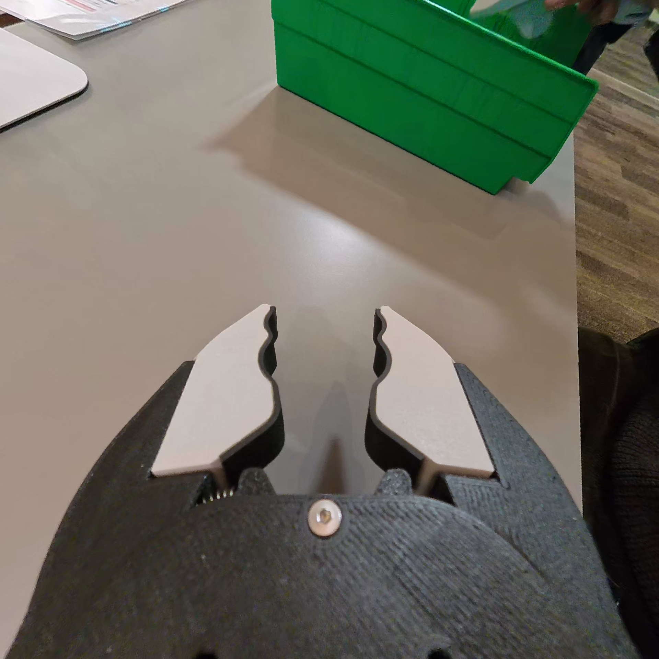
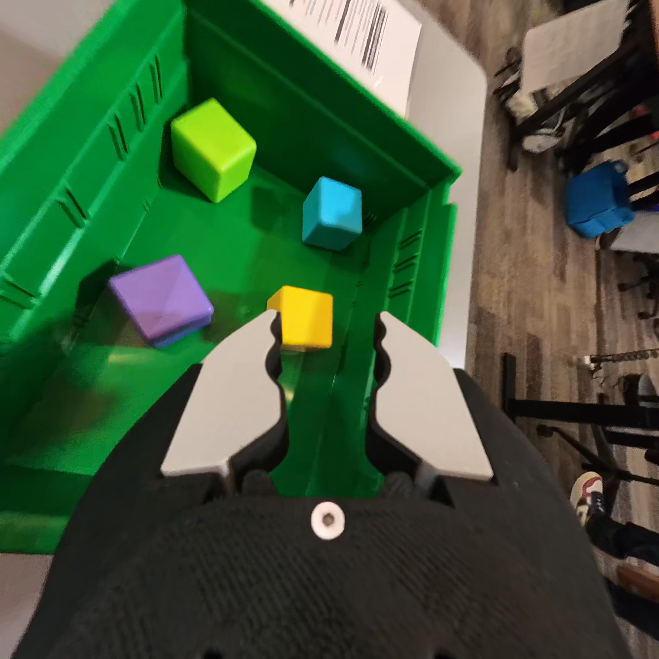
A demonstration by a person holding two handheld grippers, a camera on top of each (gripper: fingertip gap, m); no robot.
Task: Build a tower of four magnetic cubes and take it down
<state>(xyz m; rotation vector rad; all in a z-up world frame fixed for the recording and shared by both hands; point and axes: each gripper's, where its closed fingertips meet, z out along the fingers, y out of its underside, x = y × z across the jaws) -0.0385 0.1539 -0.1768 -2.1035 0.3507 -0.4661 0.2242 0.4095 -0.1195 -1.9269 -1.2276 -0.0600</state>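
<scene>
In the right wrist view, a green bin (image 2: 221, 64) holds a lime cube (image 2: 214, 149), a light blue cube (image 2: 331, 214), a purple cube (image 2: 160, 299) and a yellow cube (image 2: 306, 317), all lying apart on its floor. My right gripper (image 2: 326, 315) is open and empty, above the bin, with the yellow cube just beyond its left fingertip. In the left wrist view, my left gripper (image 1: 325, 312) is open and empty over the grey table (image 1: 160, 231). The green bin (image 1: 428, 100) stands ahead of it to the right, its inside hidden.
The table's right edge (image 1: 576, 285) drops to a wood floor. A white pad (image 1: 32, 82) and papers (image 1: 89, 14) lie at the far left. A white sheet with a barcode (image 2: 371, 39) lies behind the bin. Chairs, stands and a blue object (image 2: 599, 199) are on the floor.
</scene>
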